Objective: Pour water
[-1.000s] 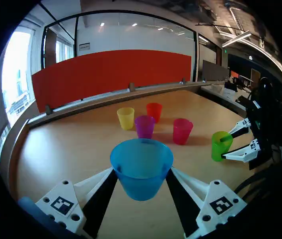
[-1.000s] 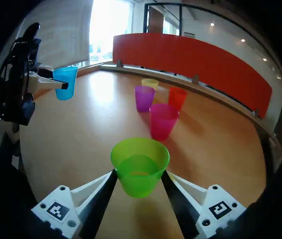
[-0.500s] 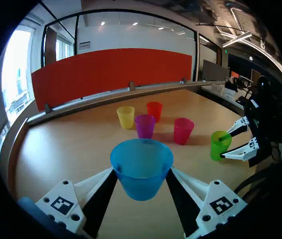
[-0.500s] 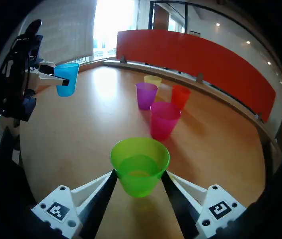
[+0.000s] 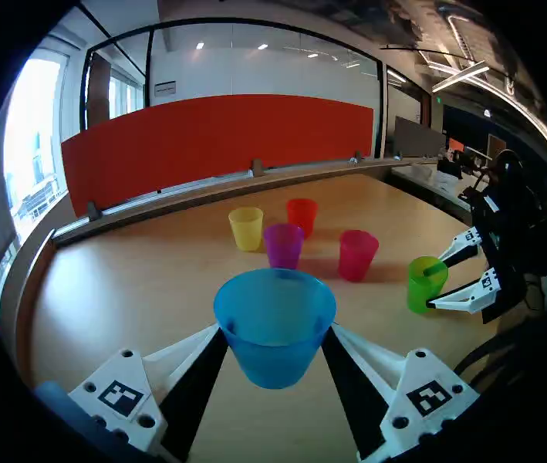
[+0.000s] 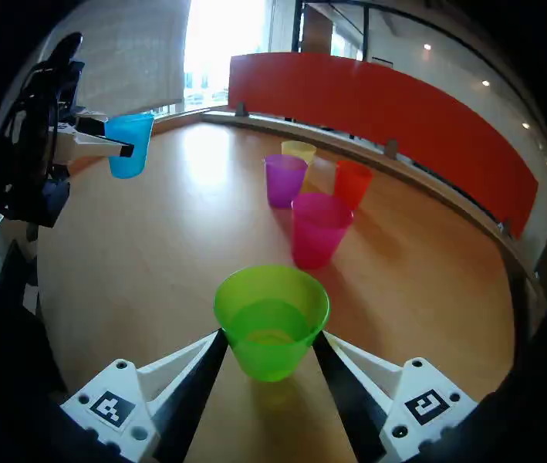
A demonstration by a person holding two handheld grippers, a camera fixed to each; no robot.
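My left gripper point(image 5: 275, 339) is shut on a blue cup point(image 5: 275, 324), held upright above the wooden table point(image 5: 134, 285). Its inside looks empty. My right gripper point(image 6: 271, 339) is shut on a green cup point(image 6: 271, 320) with water in its lower part. In the left gripper view the green cup point(image 5: 426, 282) and right gripper point(image 5: 458, 274) hang at the far right. In the right gripper view the blue cup point(image 6: 130, 144) and left gripper point(image 6: 92, 139) sit at the upper left. The two held cups are well apart.
Four cups stand grouped mid-table: yellow point(image 5: 245, 228), red point(image 5: 301, 217), purple point(image 5: 283, 245) and pink point(image 5: 357, 255). In the right gripper view the pink cup point(image 6: 319, 230) is nearest the green one. A red partition point(image 5: 219, 143) runs along the table's far edge.
The right gripper with the green cup has risen a little and drifted slightly. The blue cup has stayed in the left gripper's grasp, barely moving.
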